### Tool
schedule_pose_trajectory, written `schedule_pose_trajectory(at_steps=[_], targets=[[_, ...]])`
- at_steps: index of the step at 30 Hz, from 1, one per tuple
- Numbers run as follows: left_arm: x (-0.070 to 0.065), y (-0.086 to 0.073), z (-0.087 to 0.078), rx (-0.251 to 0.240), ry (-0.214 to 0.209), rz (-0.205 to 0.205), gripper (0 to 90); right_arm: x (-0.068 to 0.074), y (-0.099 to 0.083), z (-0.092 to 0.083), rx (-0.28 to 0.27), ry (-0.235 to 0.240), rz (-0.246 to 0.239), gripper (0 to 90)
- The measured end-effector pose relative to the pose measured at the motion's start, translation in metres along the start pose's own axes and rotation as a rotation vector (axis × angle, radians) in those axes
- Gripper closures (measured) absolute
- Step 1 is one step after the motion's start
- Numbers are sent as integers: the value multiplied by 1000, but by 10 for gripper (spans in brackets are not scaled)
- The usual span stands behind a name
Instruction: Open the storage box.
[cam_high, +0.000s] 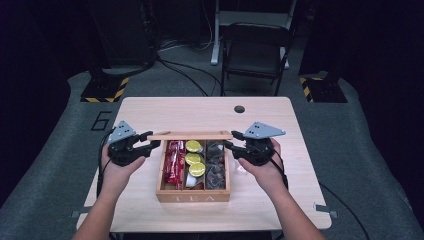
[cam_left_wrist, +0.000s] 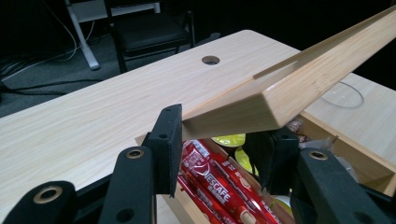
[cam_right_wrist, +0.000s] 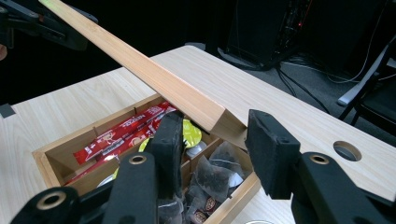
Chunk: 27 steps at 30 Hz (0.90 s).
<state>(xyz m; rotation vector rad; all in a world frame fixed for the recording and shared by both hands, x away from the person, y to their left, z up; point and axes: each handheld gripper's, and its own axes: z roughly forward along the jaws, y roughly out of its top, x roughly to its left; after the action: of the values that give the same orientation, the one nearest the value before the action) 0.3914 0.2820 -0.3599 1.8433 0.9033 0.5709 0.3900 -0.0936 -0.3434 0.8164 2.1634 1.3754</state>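
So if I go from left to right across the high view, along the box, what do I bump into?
Left gripper → red coffee sticks → yellow-lidded pods → dark tea bags → right gripper. The raised wooden lid spans the box, so it has no single place in the order.

A light wooden table (cam_high: 150, 112) fills the middle of the high view, with 1 round hole (cam_high: 239, 109) near its far edge, right of centre. Beyond it, at upper centre, stands a dark folding chair (cam_high: 255, 50), and a white stand (cam_high: 216, 35) rises just left of it. Black cables (cam_high: 182, 72) run across the grey floor (cam_high: 360, 130). A yellow-and-black striped plate (cam_high: 105, 90) lies at upper left, another (cam_high: 320, 89) at upper right. A "6" (cam_high: 101, 120) is marked on the floor left of the table.
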Motion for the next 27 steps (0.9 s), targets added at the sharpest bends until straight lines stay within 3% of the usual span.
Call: schedule_pose_trajectory(at_steps=[6,17,22,27], targets=[[3,-1,2,-19,-2,-20,567,-2,1,2,-14,-3,5,562],[4,-2,2,-19,-16,-12,572,-2,-2,3,-37,-7,23,556],[5,-2,3,-29,-17,-18,570,0,-6,1,-55,-5,59,544],[6,-2,3,-29,-21,-21,569,3,-10,-2,-56,-11,56,530]])
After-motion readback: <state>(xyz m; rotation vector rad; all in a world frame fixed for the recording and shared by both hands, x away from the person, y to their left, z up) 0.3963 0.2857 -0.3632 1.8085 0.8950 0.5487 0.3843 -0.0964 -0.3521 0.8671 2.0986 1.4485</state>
